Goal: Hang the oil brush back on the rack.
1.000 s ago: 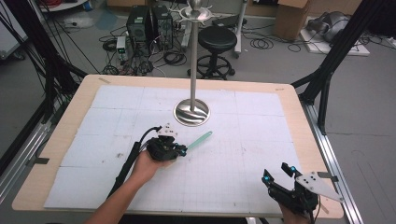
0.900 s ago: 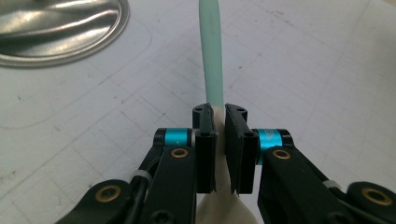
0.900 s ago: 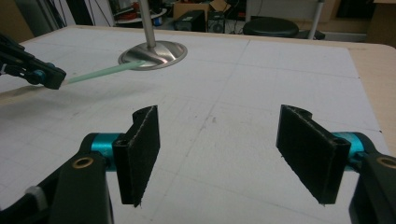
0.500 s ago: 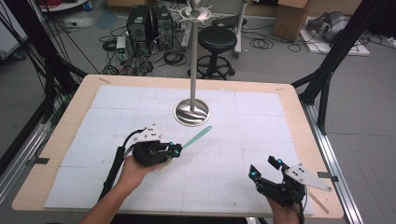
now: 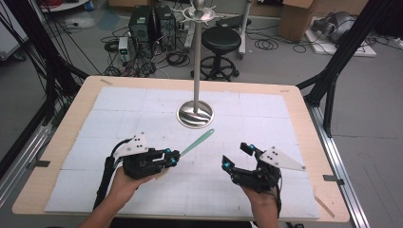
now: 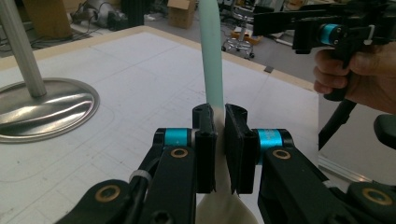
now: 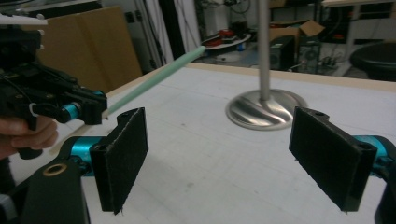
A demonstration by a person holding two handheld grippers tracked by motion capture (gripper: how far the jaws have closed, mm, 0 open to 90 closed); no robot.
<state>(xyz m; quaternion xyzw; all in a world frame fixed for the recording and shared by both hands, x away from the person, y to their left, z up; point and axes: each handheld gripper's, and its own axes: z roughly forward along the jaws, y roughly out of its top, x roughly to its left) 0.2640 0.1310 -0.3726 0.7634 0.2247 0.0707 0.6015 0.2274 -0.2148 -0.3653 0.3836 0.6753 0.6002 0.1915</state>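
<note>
At the table's near left, the left gripper (image 5: 175, 157) has its 2 jaws clamped on a mint-green spatula (image 5: 196, 142), gripping it where the handle meets the cream blade; the handle slants up off the white gridded mat (image 5: 142, 109) toward the metal stand (image 5: 195, 114), whose round base sits mid-table with its pole rising upright. At the near right, the right gripper (image 5: 236, 156) has its 2 jaws spread wide apart around nothing, angled toward the spatula and apart from it.
</note>
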